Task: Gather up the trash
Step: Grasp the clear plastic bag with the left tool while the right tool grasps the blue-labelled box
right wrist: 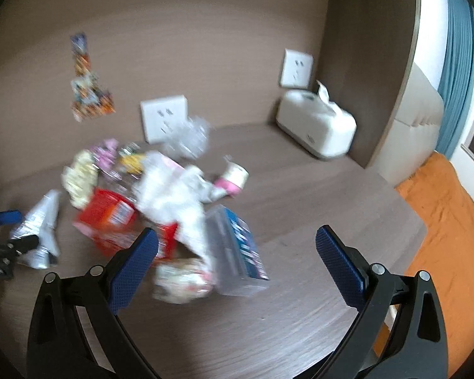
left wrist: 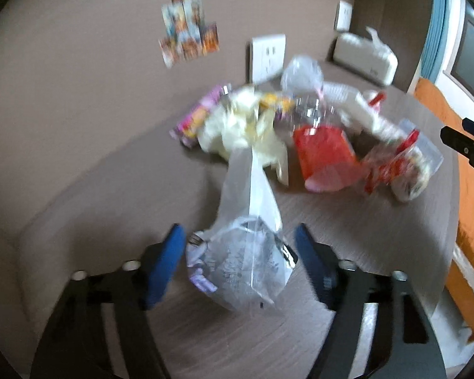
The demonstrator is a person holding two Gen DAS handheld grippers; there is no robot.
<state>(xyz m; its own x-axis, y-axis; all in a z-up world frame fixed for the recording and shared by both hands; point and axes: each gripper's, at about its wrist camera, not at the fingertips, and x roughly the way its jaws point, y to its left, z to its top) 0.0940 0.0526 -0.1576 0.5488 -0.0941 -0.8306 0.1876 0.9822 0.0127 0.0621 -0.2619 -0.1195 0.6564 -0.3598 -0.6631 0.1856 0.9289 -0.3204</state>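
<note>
- Straddling a crumpled silver-and-clear plastic wrapper (left wrist: 246, 259) at lower centre, left gripper (left wrist: 240, 252) fingers spread wide
- Right gripper (right wrist: 237, 252) fingers wide, lower frame, over brown wood-grain surface (right wrist: 300, 315)

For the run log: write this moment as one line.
task: collect trash | left gripper: jaws open around silver wrapper, not closed | right gripper: jaws open, empty, facing trash pile | table: pile uncollected

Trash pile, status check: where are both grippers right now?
Left gripper open, straddling silver wrapper. Right gripper open, nothing held, over clear box. Trash pile still on table. Frames blurred.
</note>
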